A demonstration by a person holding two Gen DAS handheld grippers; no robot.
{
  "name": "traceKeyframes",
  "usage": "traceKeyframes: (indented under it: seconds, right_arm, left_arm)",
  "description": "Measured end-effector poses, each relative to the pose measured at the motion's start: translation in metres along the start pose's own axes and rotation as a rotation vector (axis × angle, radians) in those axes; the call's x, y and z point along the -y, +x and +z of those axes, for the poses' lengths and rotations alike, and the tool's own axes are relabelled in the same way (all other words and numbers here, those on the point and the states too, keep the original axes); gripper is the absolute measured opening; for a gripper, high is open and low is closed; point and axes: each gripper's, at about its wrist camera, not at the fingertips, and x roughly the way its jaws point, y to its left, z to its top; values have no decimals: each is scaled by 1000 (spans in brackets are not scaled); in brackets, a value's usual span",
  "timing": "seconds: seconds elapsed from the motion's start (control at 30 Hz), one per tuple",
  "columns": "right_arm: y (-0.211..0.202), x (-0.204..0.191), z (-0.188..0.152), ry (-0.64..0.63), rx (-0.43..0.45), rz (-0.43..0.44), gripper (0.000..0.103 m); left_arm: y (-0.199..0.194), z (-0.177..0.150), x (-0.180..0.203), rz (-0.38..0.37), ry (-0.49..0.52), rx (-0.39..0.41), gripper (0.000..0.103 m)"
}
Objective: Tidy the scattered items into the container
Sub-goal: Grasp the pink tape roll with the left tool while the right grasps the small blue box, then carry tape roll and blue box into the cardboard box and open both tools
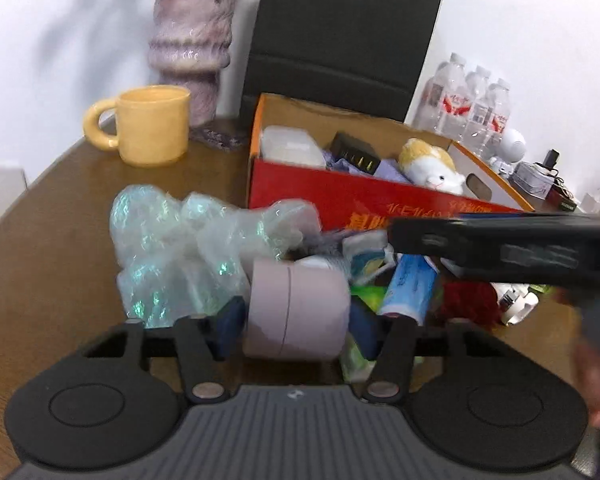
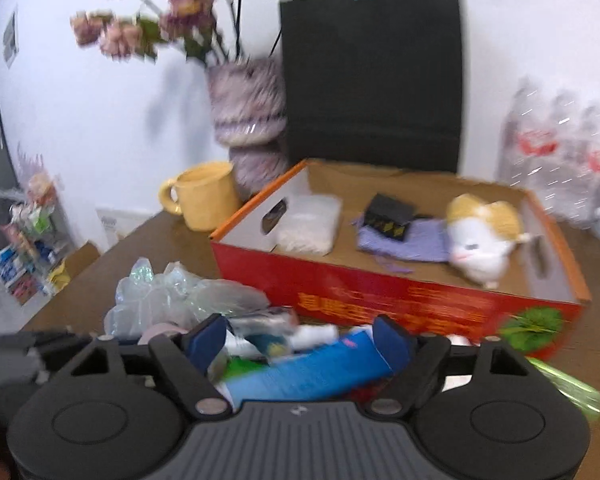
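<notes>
The left gripper [image 1: 296,316] has its jaws set either side of a mauve tape roll [image 1: 298,314], the pads at its flanks; whether they press it or only bracket it cannot be told. The right gripper [image 2: 300,344] stands released, its jaws spread over a blue tube [image 2: 308,376], seemingly lined up to take it across its width.

Both lie in a heap just in front of the red box [image 2: 380,300], with crumpled plastic wrap [image 1: 172,248] to the heap's left. Inside the box already sit a plush toy [image 2: 482,236], a black case [image 2: 388,214], a purple cloth [image 2: 404,244] and a clear tub [image 2: 310,228]. Left of the box stands a yellow mug [image 1: 152,126].
</notes>
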Motion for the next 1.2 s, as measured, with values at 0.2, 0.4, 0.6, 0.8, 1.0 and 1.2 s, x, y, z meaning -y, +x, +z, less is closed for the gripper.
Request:
traceKeyframes:
  seconds: [0.2,0.4,0.6,0.8,1.0,1.2]
  right_arm:
    - [52,-18,9,-26,-78,18,47]
    - [30,-24,8,-25,3,-24,14]
    - [-34,-20,-3,-32,74,-33,13]
    - [-88,-19,-41,-20,83,-48,13]
    - [-110,-16,-66,15,67,-49,13]
    - [-113,8,-16,17,154,-49,13]
  left_arm:
    - [-1,-8,3,34,75,31,52]
    - [-20,-7,6,24,72,76,50]
    - [-59,-6,18,-2,78,139,50]
    - [-87,-16,35,-19,91,110,50]
    - [-88,-3,47,-62,120,62,50]
    - [-66,82,50,-79,175,80,50]
